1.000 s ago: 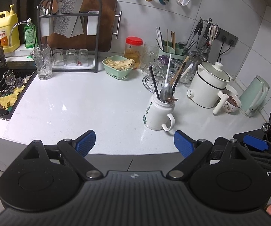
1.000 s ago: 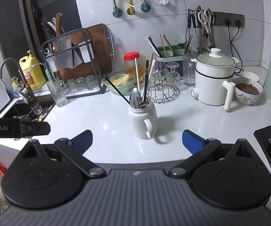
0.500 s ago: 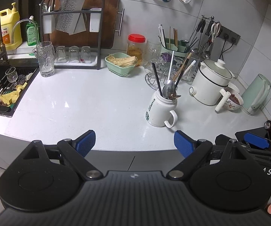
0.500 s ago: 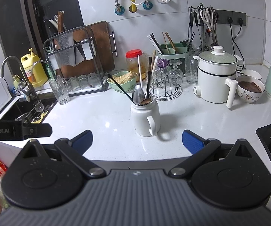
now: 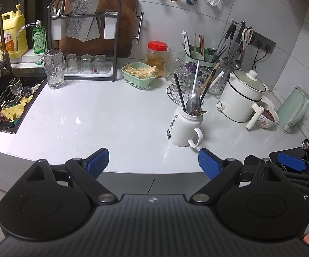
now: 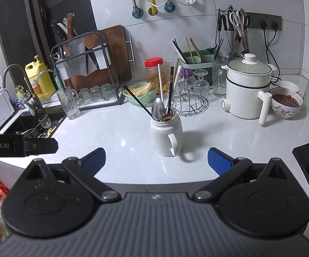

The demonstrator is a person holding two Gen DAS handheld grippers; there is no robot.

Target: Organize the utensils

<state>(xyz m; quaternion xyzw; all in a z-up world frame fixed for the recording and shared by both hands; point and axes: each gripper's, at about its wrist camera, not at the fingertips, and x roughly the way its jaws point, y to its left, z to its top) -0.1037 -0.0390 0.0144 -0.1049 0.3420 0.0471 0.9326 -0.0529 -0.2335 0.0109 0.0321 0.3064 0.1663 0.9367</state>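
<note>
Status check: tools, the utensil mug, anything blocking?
Left tool open, empty. Right tool open, empty. White mug upright on counter, holding spoon and chopsticks, untouched. Path to mug unobstructed.

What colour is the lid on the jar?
Red. The jar's lid shows best in the right wrist view.

1 mug (image 5: 183,128) – 1 metal spoon (image 5: 192,105) | 3 upturned glasses (image 5: 86,63) | 1 bowl (image 5: 268,118)
</note>
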